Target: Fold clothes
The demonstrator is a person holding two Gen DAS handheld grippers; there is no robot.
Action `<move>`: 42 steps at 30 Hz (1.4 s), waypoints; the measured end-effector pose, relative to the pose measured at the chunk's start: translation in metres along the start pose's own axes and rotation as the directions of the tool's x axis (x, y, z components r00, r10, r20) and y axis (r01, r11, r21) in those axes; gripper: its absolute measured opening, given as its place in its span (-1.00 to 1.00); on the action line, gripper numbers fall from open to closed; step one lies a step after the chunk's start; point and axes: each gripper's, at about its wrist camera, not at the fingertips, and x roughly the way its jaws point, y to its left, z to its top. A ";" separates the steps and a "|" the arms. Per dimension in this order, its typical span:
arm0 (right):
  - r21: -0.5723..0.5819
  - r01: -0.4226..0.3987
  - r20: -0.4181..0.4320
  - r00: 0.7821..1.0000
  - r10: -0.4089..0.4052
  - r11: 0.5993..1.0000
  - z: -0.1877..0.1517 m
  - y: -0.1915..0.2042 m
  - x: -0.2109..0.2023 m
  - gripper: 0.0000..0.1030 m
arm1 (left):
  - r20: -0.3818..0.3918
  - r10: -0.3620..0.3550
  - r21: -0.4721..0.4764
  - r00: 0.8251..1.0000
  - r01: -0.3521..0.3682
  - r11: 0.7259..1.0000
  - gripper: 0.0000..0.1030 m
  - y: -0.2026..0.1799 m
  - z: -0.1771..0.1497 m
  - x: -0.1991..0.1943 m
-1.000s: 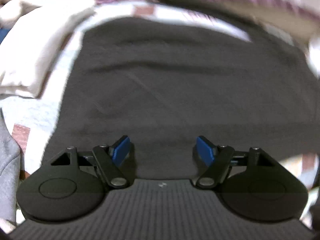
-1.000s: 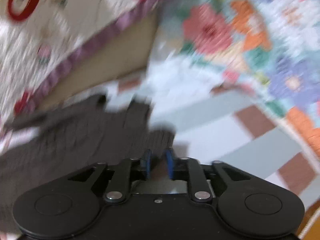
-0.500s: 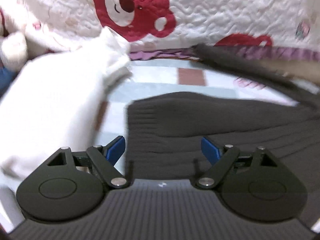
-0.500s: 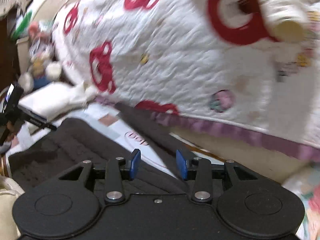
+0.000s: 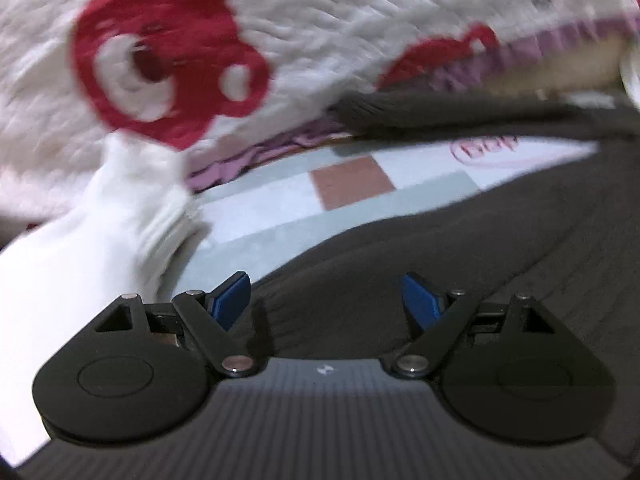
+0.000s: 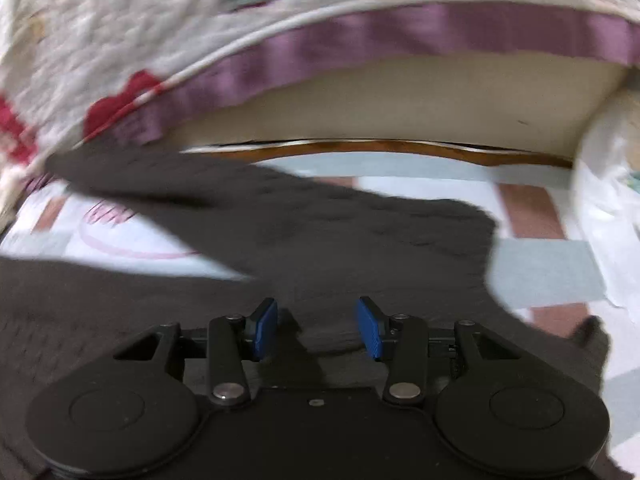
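Dark knitted sweater (image 5: 460,264) lies spread on my patchwork bedsheet (image 5: 280,216), one sleeve (image 5: 440,110) stretched toward the quilt's purple hem; at far left in my left wrist view I see a white folded garment (image 5: 80,264) beside it, and behind that the white quilt with red bears (image 5: 168,60); my left gripper (image 5: 324,300) hangs over the sweater's near edge, blue pads (image 5: 230,300) spread wide with nothing pinched; in my right wrist view my right gripper (image 6: 318,328) sits above the sweater's body (image 6: 360,240), jaws opening, only flat knit under the gap, pads not pressing it; everything is motion-blurred.
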 end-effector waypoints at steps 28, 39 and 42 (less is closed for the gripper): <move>-0.114 -0.028 0.065 0.997 0.035 0.993 0.025 0.012 0.036 -0.81 | -0.004 0.127 -0.091 0.992 -0.127 0.988 -0.82 -0.012 0.042 0.007; -0.019 0.044 0.155 0.987 -0.040 0.999 0.057 -0.017 0.024 -0.93 | -0.081 0.169 -0.158 0.982 -0.180 0.971 -0.17 -0.005 0.032 0.041; 0.091 -0.049 0.149 0.988 0.035 0.995 0.048 -0.036 0.008 -0.70 | -0.042 0.139 -0.245 0.989 -0.145 0.959 0.02 0.002 0.042 0.029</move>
